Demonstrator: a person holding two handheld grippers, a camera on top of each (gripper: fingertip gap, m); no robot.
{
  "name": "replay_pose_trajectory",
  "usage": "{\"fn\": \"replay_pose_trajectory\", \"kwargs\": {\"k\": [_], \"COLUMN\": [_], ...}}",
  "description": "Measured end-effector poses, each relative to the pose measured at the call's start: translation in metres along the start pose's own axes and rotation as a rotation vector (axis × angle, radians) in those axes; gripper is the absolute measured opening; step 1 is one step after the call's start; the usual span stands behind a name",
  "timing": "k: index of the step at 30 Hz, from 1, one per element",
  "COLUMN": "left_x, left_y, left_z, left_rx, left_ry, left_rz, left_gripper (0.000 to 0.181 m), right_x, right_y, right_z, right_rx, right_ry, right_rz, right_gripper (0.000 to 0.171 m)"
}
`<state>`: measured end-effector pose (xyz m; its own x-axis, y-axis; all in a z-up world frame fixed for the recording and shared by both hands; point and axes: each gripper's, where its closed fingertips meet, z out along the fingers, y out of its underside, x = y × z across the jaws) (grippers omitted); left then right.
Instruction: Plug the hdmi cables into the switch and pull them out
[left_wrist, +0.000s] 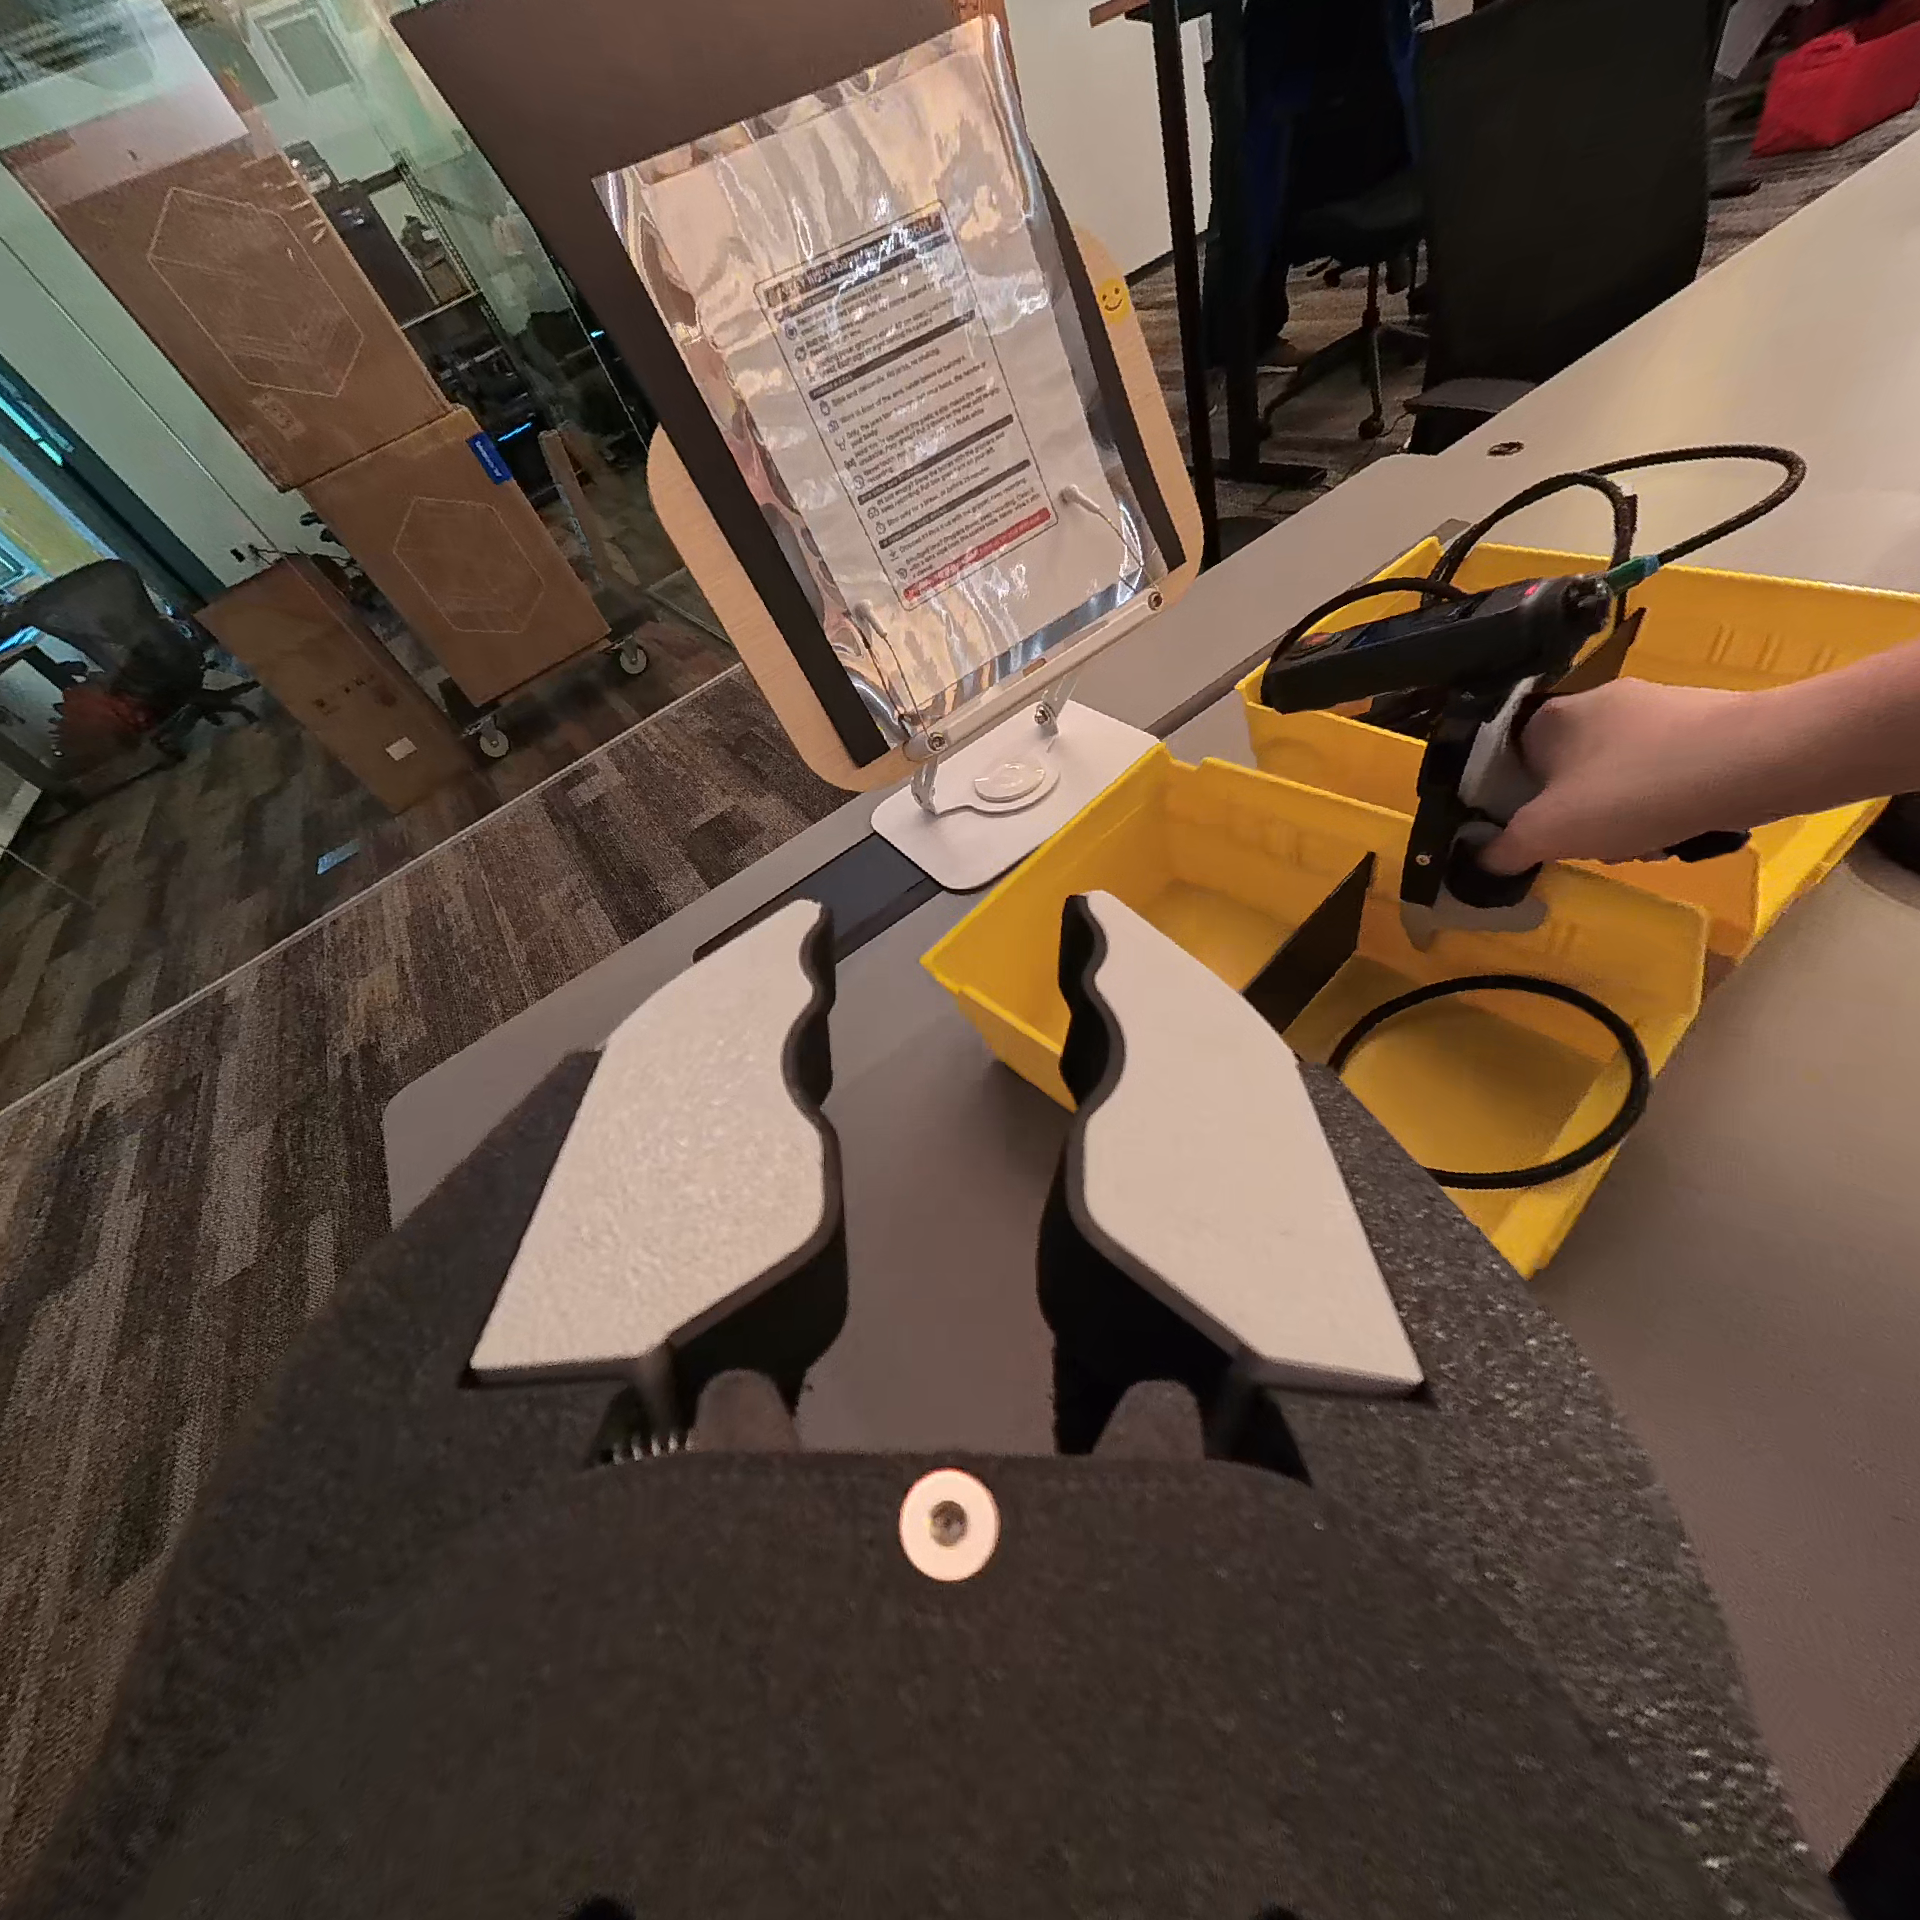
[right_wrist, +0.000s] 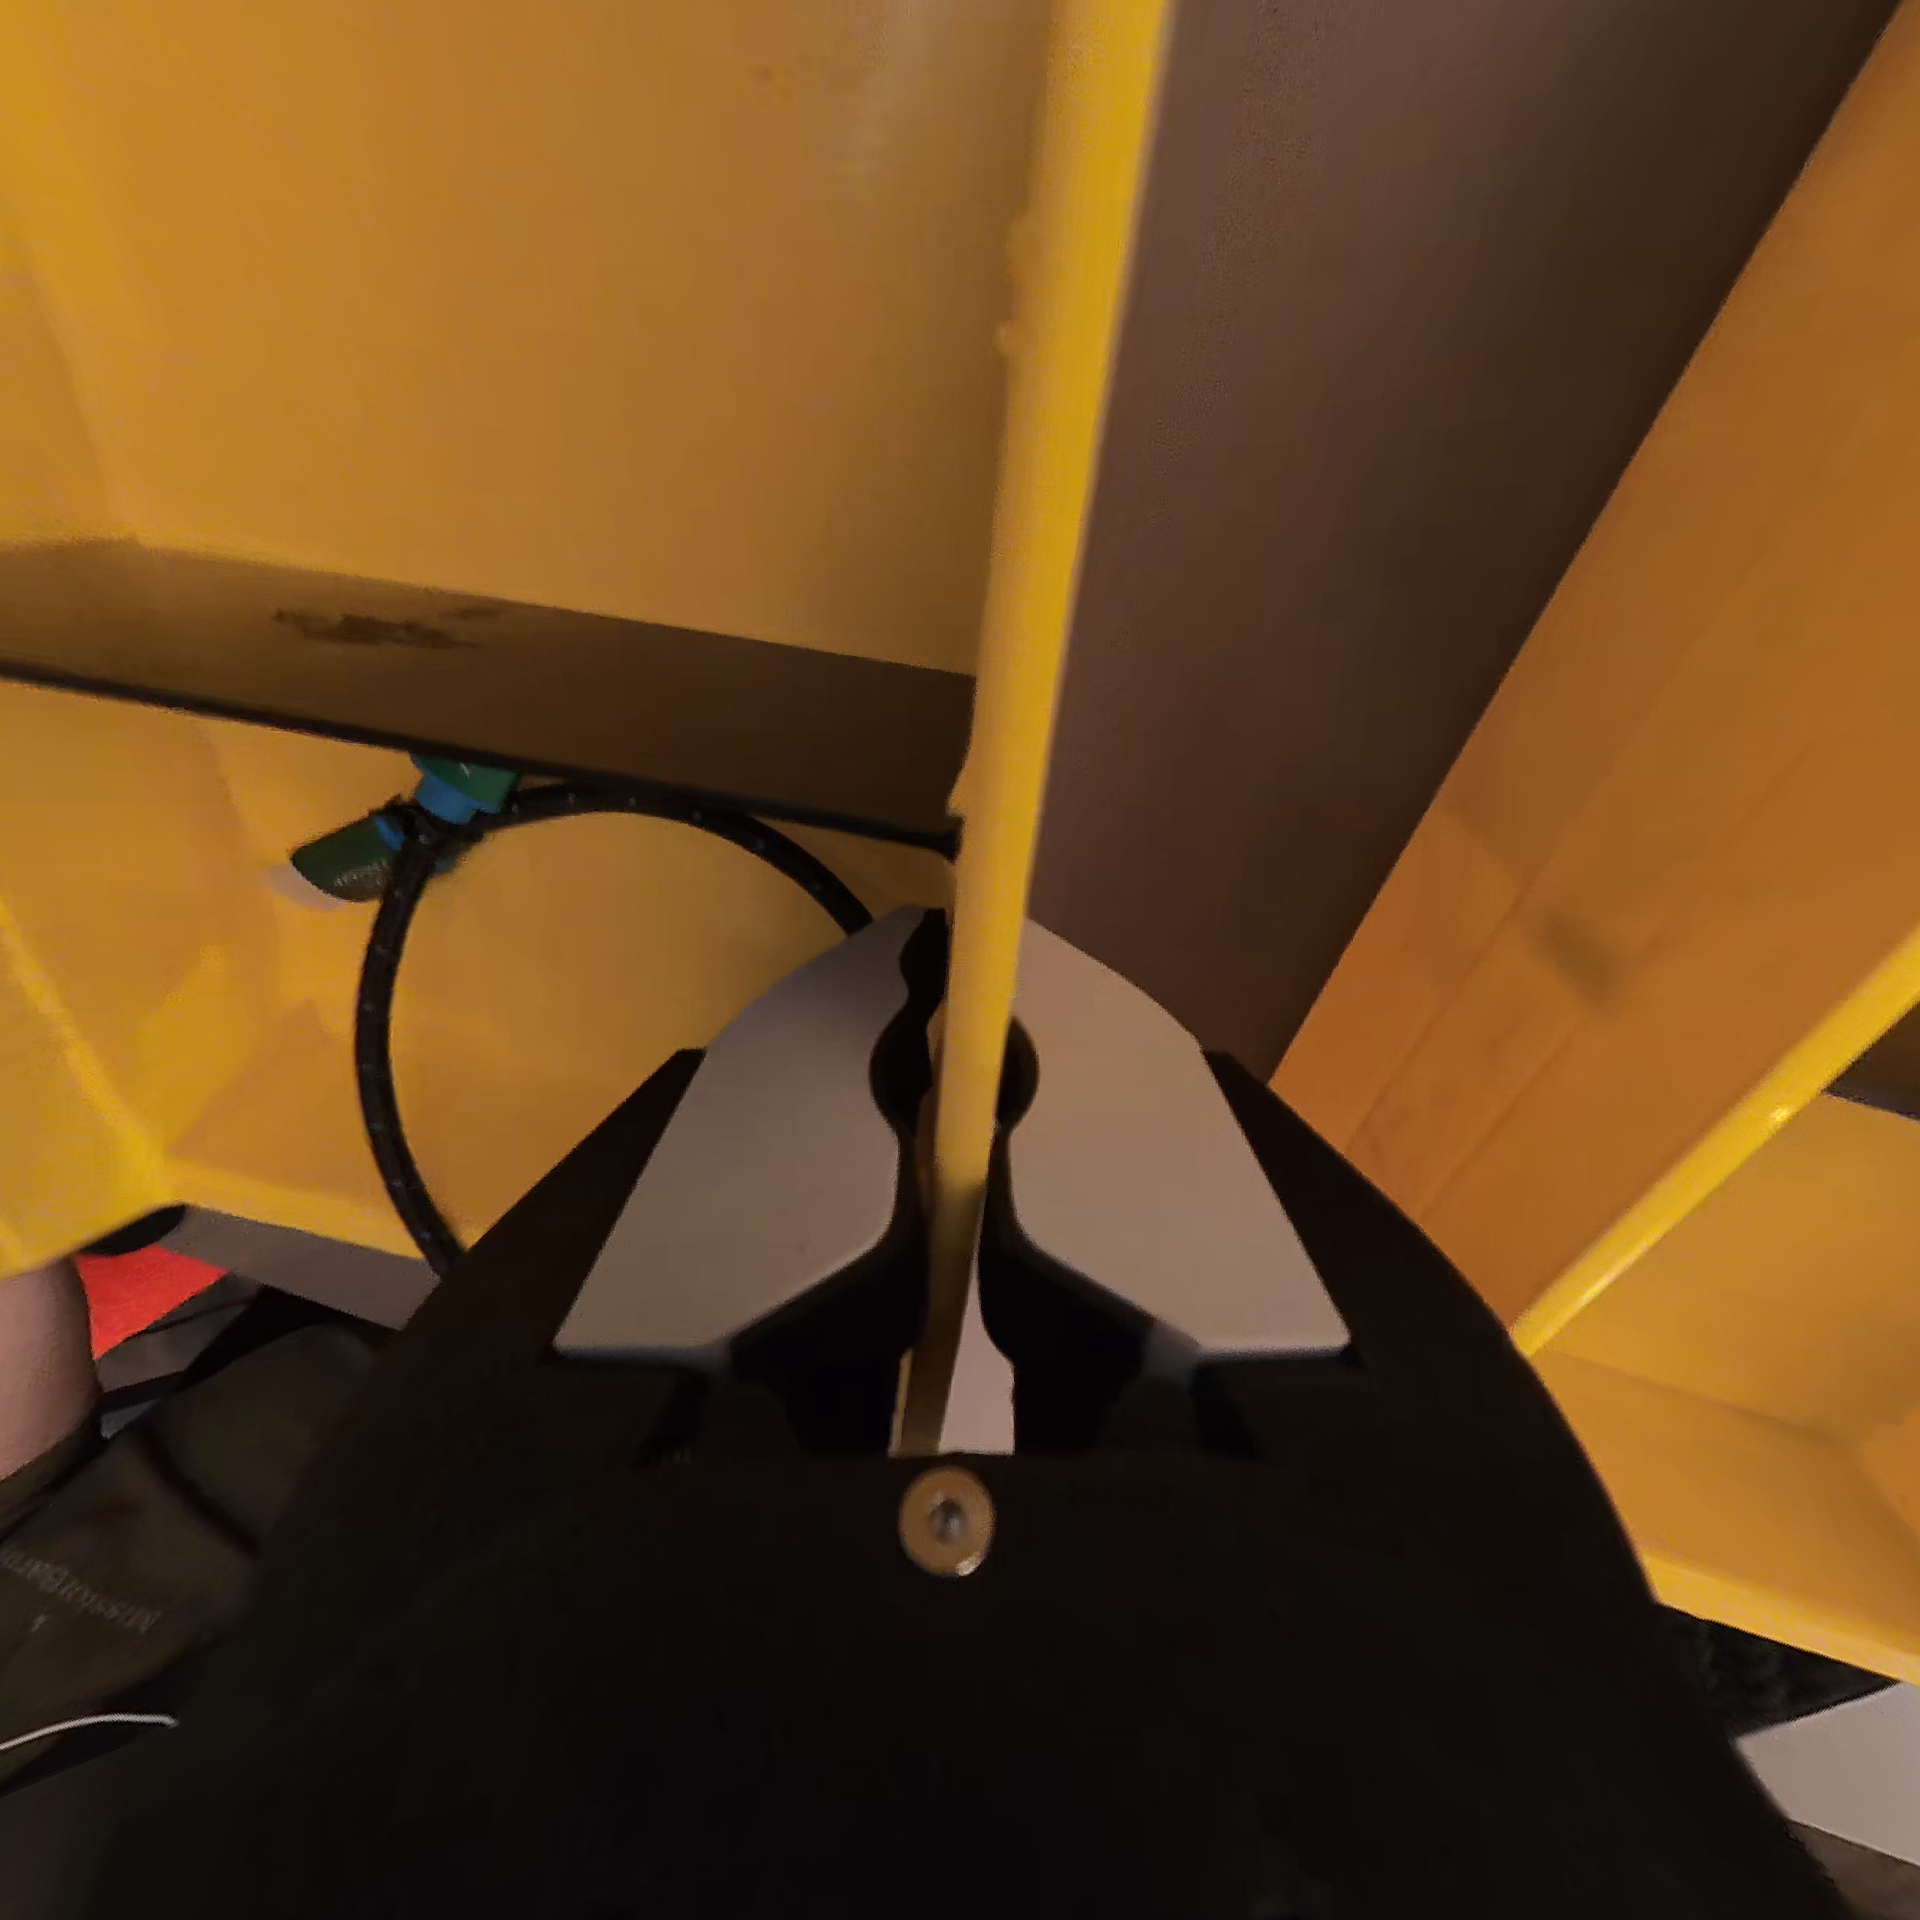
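A coiled black HDMI cable (left_wrist: 1636, 1091) lies in the near yellow bin (left_wrist: 1538, 1231), on the near side of a black divider (left_wrist: 1320, 956). In the right wrist view the cable (right_wrist: 379, 1039) shows green and blue plugs (right_wrist: 457, 790) against the divider (right_wrist: 520, 665). My right gripper (right_wrist: 971, 935) is shut on the bin's thin yellow wall (right_wrist: 1049, 416); in the left wrist view it (left_wrist: 1455, 914) points down at the bin's far rim, held by a hand. My left gripper (left_wrist: 948, 925) is open and empty above the table, left of the bin. No switch is in view.
A second yellow bin (left_wrist: 1766, 623) stands behind the first and also shows in the right wrist view (right_wrist: 1662, 831). Another black braided cable (left_wrist: 1621, 468) loops above it. A sheet on a white stand (left_wrist: 904, 436) stands at the table's far edge. Carpeted floor lies to the left. Across from one pair of fingers to the other is roughly 40 cm.
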<state>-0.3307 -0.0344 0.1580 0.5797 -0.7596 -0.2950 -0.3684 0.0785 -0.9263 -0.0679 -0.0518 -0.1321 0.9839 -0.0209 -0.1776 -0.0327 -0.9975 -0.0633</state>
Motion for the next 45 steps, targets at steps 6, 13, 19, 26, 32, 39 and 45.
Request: {"fn": "replay_pose_trajectory", "kwargs": {"k": [6,13,19,26,32,39,45], "left_x": [0.001,0.001,0.009,0.038,0.106,0.241,0.253], "left_y": [-0.001,-0.002,0.0,0.003,0.011,0.052,0.086], "left_z": [0.002,0.001,0.001,0.023,0.076,0.182,0.249], "left_rx": [0.002,0.006,-0.02,-0.081,-0.15,-0.348,-0.529], "left_ry": [0.0,-0.017,-0.016,0.082,0.384,0.795,0.748], "left_rz": [-0.001,-0.001,0.024,0.075,0.098,-0.147,-0.351], "left_gripper": [0.041,0.041,0.041,0.042,0.045,0.061,0.067], "right_x": [-0.004,0.0,0.059,0.188,0.297,0.387,0.431], "right_y": [-0.006,-0.007,0.0,0.092,0.19,0.261,0.29], "right_z": [-0.02,-0.099,-0.235,-0.32,-0.3,-0.228,-0.167], "right_rx": [-0.04,-0.083,0.003,0.098,0.108,0.216,0.185], "right_ry": [-0.006,-0.035,-0.07,-0.037,-0.003,-0.079,-0.085], "right_rz": [-0.077,-0.102,-0.004,0.229,0.423,0.588,0.654], "right_gripper": [0.005,0.005,0.006,0.006,0.005,0.006,0.005]}}
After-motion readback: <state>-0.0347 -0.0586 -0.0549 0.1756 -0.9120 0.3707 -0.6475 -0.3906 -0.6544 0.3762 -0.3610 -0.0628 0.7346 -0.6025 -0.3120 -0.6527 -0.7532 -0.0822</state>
